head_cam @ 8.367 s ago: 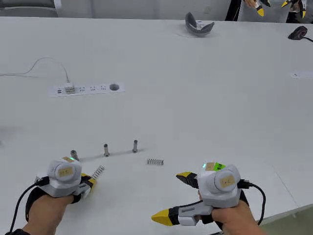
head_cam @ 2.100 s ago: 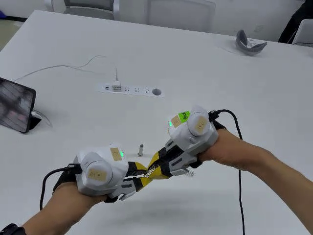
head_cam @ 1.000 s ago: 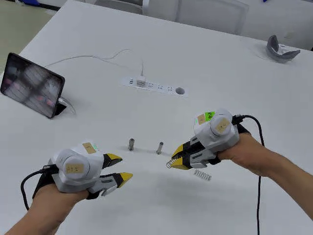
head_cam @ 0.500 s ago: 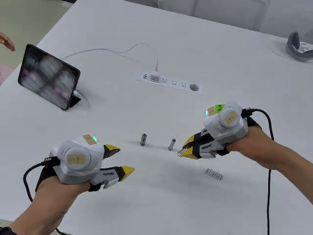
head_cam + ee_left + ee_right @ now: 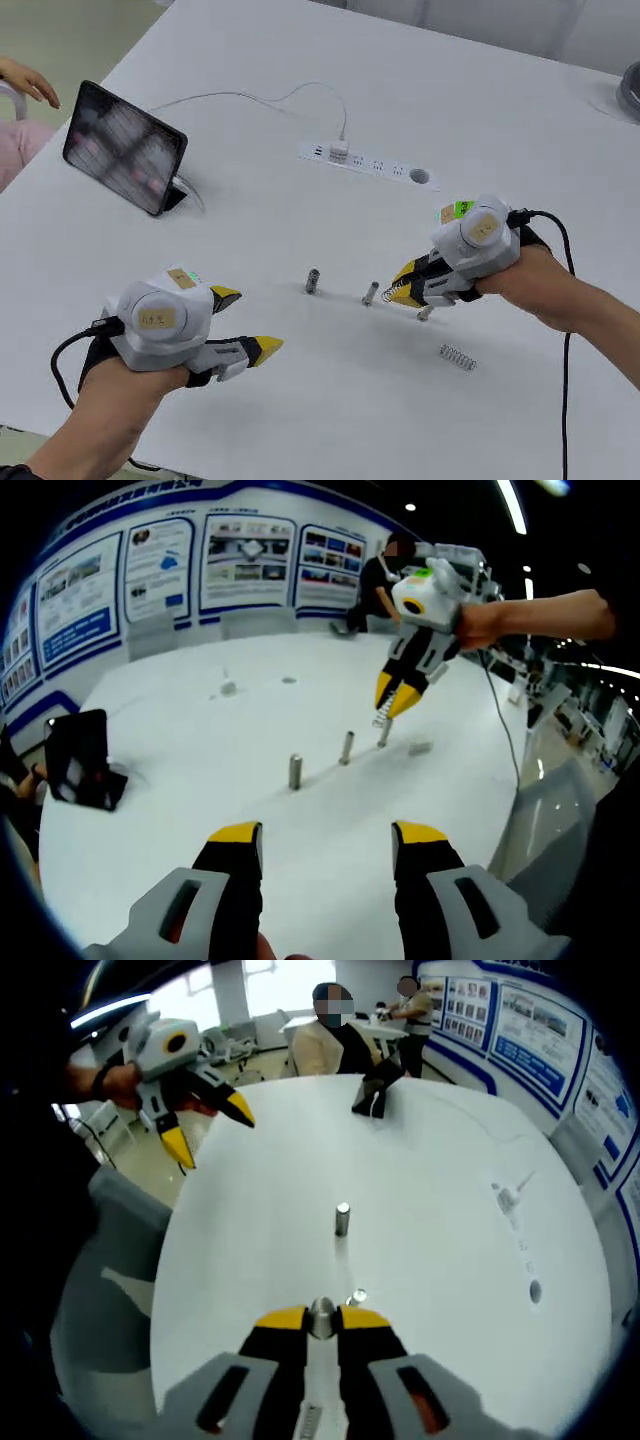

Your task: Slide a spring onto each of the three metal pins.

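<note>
Three pins stand upright in a row on the table (image 5: 350, 420): left pin (image 5: 313, 281), middle pin (image 5: 371, 292), right pin (image 5: 425, 312). Right gripper (image 5: 402, 285) is clamped on a spring (image 5: 388, 294), whose free end pokes from the yellow tips just beside the middle pin; whether they touch I cannot tell. A second spring (image 5: 458, 357) lies loose on the table near the right pin. Left gripper (image 5: 250, 320) hovers with jaws spread wide and empty, well apart from the pins. A tablet (image 5: 125, 147) and a power strip (image 5: 365, 163) sit farther back on the table.
</note>
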Demonstrator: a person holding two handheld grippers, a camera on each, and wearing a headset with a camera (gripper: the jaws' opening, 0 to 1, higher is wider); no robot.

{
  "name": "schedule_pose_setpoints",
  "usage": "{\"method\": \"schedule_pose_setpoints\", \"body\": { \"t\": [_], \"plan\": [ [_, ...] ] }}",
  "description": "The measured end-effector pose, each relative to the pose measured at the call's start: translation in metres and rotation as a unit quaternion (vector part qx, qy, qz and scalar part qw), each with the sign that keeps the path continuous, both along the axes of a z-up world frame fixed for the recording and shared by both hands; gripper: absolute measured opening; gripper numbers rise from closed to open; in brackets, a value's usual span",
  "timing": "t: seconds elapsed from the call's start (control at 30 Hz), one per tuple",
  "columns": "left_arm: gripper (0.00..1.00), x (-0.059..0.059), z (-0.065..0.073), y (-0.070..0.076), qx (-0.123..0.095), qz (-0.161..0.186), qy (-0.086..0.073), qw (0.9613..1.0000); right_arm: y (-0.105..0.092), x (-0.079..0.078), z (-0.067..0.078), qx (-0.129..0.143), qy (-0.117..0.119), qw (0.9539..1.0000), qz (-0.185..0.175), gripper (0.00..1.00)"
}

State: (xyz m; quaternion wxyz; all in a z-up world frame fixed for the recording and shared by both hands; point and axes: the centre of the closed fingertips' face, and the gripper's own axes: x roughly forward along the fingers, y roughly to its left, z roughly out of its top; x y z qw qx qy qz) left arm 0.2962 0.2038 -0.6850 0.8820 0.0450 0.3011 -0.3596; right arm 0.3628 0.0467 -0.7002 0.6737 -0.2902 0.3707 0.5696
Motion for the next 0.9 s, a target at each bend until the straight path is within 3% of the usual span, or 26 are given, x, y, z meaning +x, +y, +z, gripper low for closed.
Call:
{"method": "schedule_pose_setpoints", "body": {
  "t": [0.07,0.53,0.9],
  "plan": [
    [0.55,-0.002,0.000,0.000,-0.011,0.004,0.001,0.9999,0.000,0.003,-0.002,-0.002,0.001,1.0000,0.000,0.12],
    [0.59,-0.010,-0.009,0.012,-0.013,0.027,0.019,0.9994,-0.001,0.028,-0.022,-0.012,-0.008,0.9998,-0.014,0.12],
    [0.60,-0.013,-0.013,0.018,-0.011,0.036,0.025,0.9990,0.006,0.032,-0.033,-0.014,-0.004,0.9999,-0.008,0.13]
  ]
}}
